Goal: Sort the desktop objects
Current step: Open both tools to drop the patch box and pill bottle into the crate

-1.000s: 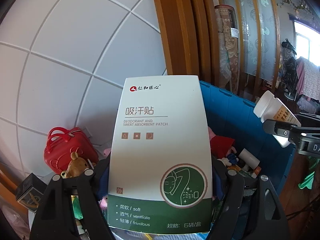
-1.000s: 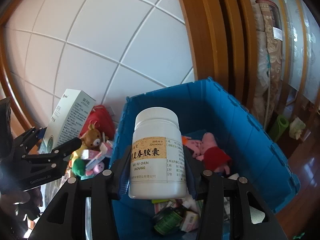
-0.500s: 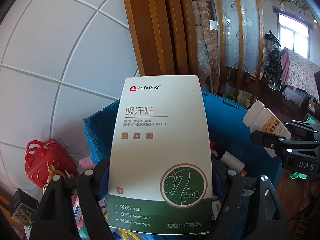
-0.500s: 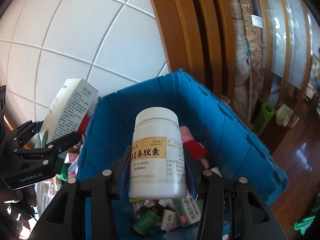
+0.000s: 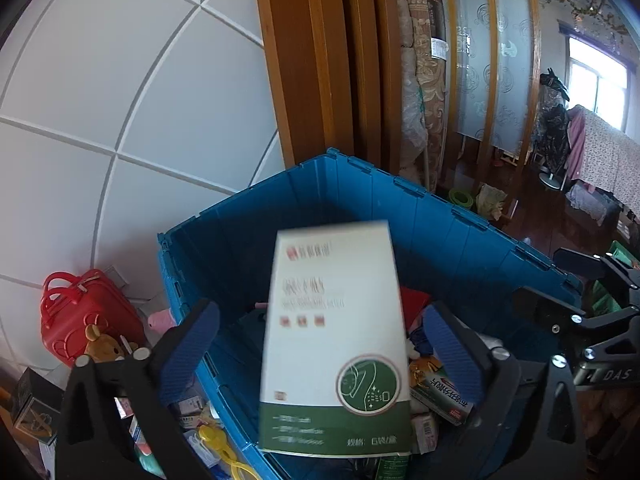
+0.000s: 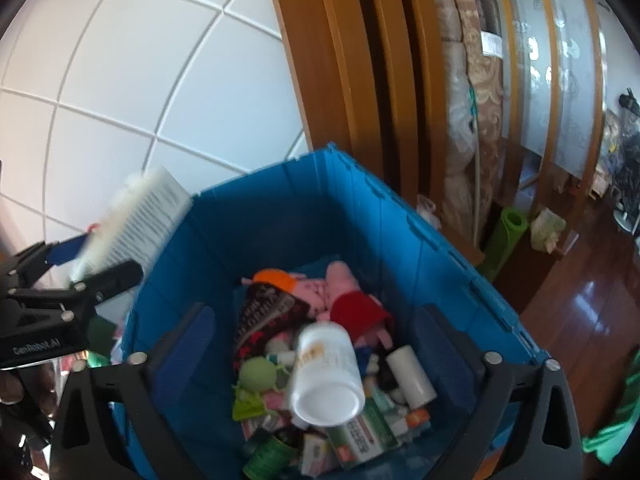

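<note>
Two things are dropping at once, because we are holding both grippers over the blue crate (image 5: 460, 216) so they fall straight in. Our left gripper (image 5: 320, 344) has just been opening its jaws, and now they are standing wide apart, not pressing the white and green box (image 5: 334, 340). That box is blurry between them and looks like it is falling free, over the crate's near side at about 6 o'clock. Its long side is running from 6 to 12 o'clock, with the green end near us and the top pointing away to 12.

Our right gripper (image 6: 316, 356) has just been opening too, and its jaws are wide with nothing squeezed. The white pill bottle (image 6: 326, 372) is tumbling between them, above the pile of toys and packets in the crate. Its cap is pointing toward us, at about 6 o'clock, and its body is leaning back toward 12.

We are thinking both will land on the pile.
</note>
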Demonstrator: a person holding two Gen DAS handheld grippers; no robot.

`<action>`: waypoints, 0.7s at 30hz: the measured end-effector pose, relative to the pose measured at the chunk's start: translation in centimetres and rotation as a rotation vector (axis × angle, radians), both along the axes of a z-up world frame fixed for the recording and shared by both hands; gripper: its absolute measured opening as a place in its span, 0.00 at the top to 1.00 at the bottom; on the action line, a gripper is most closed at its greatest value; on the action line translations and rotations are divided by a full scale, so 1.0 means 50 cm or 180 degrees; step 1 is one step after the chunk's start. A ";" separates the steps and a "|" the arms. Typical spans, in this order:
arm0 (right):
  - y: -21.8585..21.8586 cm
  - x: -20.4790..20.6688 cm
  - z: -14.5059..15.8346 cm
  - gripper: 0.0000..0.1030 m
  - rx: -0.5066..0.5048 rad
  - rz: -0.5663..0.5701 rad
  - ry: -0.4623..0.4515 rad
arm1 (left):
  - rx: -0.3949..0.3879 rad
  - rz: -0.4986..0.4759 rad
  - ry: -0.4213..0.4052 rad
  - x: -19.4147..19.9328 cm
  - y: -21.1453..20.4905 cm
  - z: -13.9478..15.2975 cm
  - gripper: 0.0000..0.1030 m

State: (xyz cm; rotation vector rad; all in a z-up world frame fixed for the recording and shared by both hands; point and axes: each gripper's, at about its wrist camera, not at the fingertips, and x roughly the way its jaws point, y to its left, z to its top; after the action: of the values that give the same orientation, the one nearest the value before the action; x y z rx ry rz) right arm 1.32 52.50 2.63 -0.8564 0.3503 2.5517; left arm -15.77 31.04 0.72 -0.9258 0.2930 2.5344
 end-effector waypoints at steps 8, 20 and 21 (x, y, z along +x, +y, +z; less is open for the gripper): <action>-0.021 0.000 0.014 0.00 -0.0025 0.0096 0.0034 | -0.0006 0.0131 -0.0041 0.016 -0.042 -0.009 0.00; -0.160 -0.037 0.034 0.00 0.0088 0.0350 -0.0056 | 0.0110 0.0546 -0.0103 0.062 -0.186 -0.005 0.00; -0.173 -0.040 0.034 0.00 0.0088 0.0380 -0.0068 | 0.0116 0.0592 -0.0110 0.068 -0.201 -0.005 0.00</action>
State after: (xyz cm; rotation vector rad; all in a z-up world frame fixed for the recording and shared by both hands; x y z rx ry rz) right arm -0.70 43.84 4.33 -0.9190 0.2638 2.6478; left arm -12.37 20.98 0.49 -1.0248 0.1559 2.6786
